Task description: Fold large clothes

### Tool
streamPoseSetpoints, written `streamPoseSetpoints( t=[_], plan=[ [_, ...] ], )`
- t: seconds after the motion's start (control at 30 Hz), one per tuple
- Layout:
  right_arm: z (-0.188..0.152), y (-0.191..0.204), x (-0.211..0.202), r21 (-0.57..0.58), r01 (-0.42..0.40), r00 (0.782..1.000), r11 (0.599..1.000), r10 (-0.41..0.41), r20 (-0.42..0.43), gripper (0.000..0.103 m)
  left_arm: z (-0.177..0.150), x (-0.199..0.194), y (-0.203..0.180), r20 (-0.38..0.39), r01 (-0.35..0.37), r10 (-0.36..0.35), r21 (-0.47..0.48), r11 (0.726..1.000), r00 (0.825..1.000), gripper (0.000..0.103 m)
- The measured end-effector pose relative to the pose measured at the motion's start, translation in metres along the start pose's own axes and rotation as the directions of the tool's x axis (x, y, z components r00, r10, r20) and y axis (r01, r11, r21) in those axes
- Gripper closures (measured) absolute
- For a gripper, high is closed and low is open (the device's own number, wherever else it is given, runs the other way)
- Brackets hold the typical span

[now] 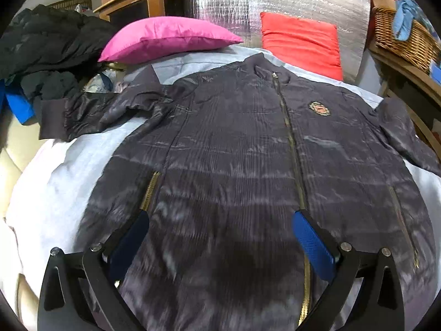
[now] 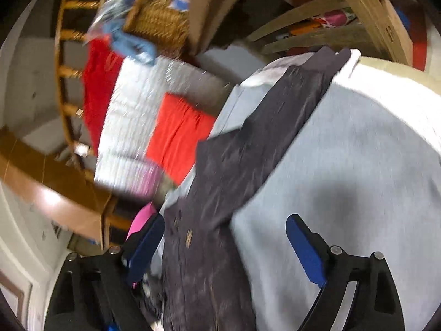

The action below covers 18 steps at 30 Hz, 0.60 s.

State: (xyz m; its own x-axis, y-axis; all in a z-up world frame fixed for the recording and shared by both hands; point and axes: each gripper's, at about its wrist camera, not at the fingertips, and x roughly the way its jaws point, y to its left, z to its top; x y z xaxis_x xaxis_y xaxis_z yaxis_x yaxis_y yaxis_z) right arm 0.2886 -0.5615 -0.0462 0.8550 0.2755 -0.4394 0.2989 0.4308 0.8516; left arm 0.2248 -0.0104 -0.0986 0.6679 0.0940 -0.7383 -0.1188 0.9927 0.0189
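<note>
L gripper (image 1: 220, 229): jaws spread wide, nothing between them, hanging over lower front of the dark jacket (image 1: 248, 151). Blue fingers (image 1: 311, 237) sit either side of the hem area; can't tell if pads touch the fabric, lower frame blurred.

R gripper (image 2: 223, 237): jaws also wide apart, nothing clamped. View rolled hard to one side and heavily motion-blurred. Jacket sleeve (image 2: 248, 143) runs up between the fingers toward frame top; its cuff end reaches the bed edge, detail lost in blur. Lower part of sleeve passes under the gripper body, cut off.

Jacket lies front-up, zipped, spread flat on pale blue bed sheet (image 1: 69, 165). Crest badge (image 1: 319, 109) on chest, gold centre zip (image 1: 289, 138), pocket zips each side. One sleeve bunched out toward view-left, cuff near a black clothes heap (image 1: 46, 44); other sleeve trails off view-right edge.

Beyond collar: magenta pillow (image 1: 165, 38), red pillow (image 1: 303, 41) leaning on silver foil panel (image 1: 275, 0). Wicker basket (image 1: 405, 35) w/ blue cloth at view-right, on wood shelf.
</note>
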Motion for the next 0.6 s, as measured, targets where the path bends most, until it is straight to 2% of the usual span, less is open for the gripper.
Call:
streamPoseSetpoints(
  t=[0.1, 0.2, 0.27, 0.33, 0.53, 0.57, 0.6],
  plan=[
    [0.038, -0.014, 0.029, 0.051, 0.033, 0.999, 0.998, -0.034, 0.008, 0.019, 0.001, 0.022, -0.001, -0.032, 0.000, 0.000, 0.001, 1.000, 0.999, 0.000],
    [0.060, -0.024, 0.053, 0.078, 0.064, 0.998, 0.995, -0.065, 0.006, 0.028, -0.006, 0.041, -0.001, -0.063, -0.003, 0.004, 0.011, 1.000, 0.998, 0.000],
    [0.072, -0.028, 0.068, 0.067, 0.101, 0.995, 0.993, -0.102, 0.004, 0.028, -0.011, 0.049, 0.001, -0.075, 0.011, -0.011, -0.002, 1.000, 0.997, 0.000],
    [0.079, -0.039, 0.081, 0.107, 0.181, 0.984, 0.978, -0.180, -0.018, 0.028, -0.012, 0.050, 0.001, -0.071, 0.017, -0.018, -0.009, 1.000, 0.997, 0.000],
    [0.093, -0.047, 0.097, 0.141, 0.235, 0.971, 0.962, -0.239, 0.007, 0.029, -0.015, 0.051, 0.002, -0.053, 0.025, -0.025, -0.013, 1.000, 0.998, 0.000],
    [0.096, -0.044, 0.099, 0.130, 0.250, 0.967, 0.960, -0.253, 0.011, 0.032, -0.015, 0.051, 0.003, -0.049, 0.027, -0.028, -0.015, 1.000, 0.998, 0.000],
    [0.101, -0.040, 0.102, 0.101, 0.271, 0.962, 0.957, -0.273, 0.007, 0.051, -0.016, 0.051, 0.004, -0.047, 0.033, -0.034, -0.020, 0.999, 0.998, 0.000]
  ],
)
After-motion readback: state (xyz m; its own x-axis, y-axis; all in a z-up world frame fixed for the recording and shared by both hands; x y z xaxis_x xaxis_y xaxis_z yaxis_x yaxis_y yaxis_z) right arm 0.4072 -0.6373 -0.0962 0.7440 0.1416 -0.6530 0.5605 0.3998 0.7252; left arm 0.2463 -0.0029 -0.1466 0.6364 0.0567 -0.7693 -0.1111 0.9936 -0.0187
